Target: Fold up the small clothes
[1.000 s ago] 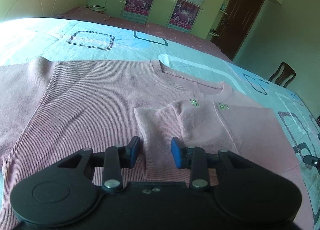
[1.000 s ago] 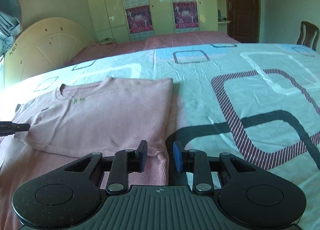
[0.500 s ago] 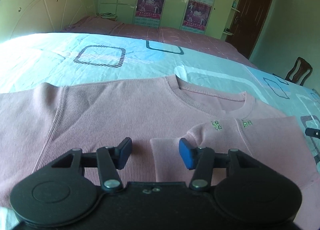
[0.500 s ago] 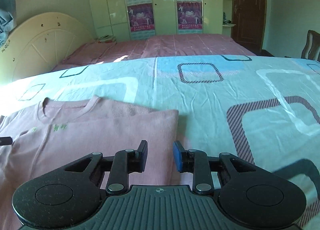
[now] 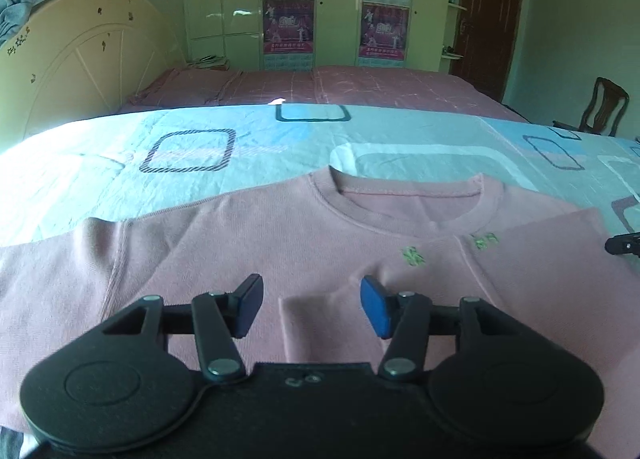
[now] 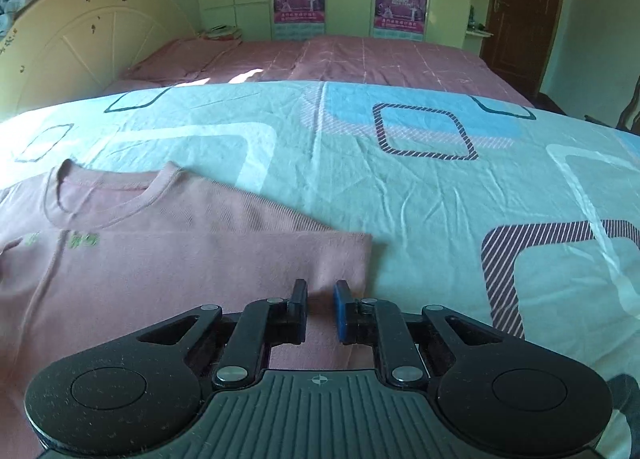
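A small pink sweater (image 5: 248,243) lies flat on the bedsheet, neck away from me. Its right side and sleeve are folded over the chest; the folded sleeve cuff (image 5: 316,323) lies between my left fingers. My left gripper (image 5: 312,309) is open and empty, just above the sweater. In the right wrist view the folded pink panel (image 6: 192,275) ends at a corner just past my fingers. My right gripper (image 6: 321,309) hovers over that folded edge with a narrow gap between the jaws and holds nothing. The right gripper's tip (image 5: 624,245) shows at the left view's right edge.
The bed is covered by a light blue sheet (image 6: 420,187) with square patterns. A second bed with a pink cover (image 5: 320,85) lies behind, with a cream headboard (image 5: 80,67) at left, wardrobes at the back and a wooden chair (image 5: 604,107) at right.
Both grippers have pulled back toward me and tilted up. The left jaws have opened wider and let go of the folded sleeve. The right gripper stays over the folded edge.
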{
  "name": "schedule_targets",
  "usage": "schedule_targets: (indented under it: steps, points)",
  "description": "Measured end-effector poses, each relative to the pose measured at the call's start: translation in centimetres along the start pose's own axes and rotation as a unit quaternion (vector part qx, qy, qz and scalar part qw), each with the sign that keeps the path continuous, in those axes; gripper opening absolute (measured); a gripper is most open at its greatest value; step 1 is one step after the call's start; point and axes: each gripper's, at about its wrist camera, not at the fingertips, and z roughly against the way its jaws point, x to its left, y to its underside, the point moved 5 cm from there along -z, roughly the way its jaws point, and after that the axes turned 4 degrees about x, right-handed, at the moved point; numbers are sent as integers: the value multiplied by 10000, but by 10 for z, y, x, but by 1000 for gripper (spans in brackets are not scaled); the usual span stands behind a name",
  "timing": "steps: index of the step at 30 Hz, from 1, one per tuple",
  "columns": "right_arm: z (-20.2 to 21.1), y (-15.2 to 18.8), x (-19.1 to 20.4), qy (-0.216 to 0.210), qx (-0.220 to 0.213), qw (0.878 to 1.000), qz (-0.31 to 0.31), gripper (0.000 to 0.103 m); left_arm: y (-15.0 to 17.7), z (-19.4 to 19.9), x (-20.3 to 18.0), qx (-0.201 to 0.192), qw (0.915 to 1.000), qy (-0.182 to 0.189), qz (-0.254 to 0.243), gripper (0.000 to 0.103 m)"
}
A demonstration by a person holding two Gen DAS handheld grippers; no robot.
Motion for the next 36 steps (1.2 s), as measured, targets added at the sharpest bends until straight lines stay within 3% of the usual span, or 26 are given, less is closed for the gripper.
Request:
schedule_targets:
  steps: [3, 6, 10, 13, 16, 18, 20, 25, 27, 29, 33, 36]
  points:
    - [21, 30, 11, -85, 66, 9999, 61, 14, 20, 10, -17, 192, 9997, 99, -142, 52]
    - [36, 56, 17, 116, 38, 9997, 190, 14, 36, 8, -24, 326, 9990, -86, -308, 52]
    - [65, 66, 25, -117, -283, 9995, -29, 15, 32, 18, -25, 270, 9993, -90, -224, 51]
    - [51, 83, 38, -39, 71, 9997, 214, 14, 40, 10, -25, 400, 9986, -102, -320, 53]
    - [57, 76, 44, 56, 1, 9998, 166, 15, 39, 19, -19, 340, 9993, -33, -159, 55]
    - [64, 71, 45, -79, -173, 9998, -12, 15, 40, 29, -7, 196, 9998, -92, 1, 62]
    - [65, 69, 50, -9, -214, 9998, -22, 15, 45, 36, 13, 186, 9994, -164, 254, 62]
    - [64, 74, 64, -110, -160, 9996, -216, 15, 70, 71, 104, -45, 9911, -638, 1168, 59]
    - [62, 76, 71, -146, -135, 9993, -304, 19, 85, 88, 152, -145, 9827, -924, 1598, 54]
    - [62, 76, 79, -168, -184, 9988, -433, 53, 98, 104, 199, -231, 9709, -1184, 2070, 51]
    - [61, 66, 99, -416, -280, 9961, -731, 54, 121, 128, 293, -386, 9349, -1532, 3177, 48]
    - [60, 54, 117, -401, -323, 9959, -738, 54, 135, 136, 349, -662, 9014, -1368, 4055, 46]
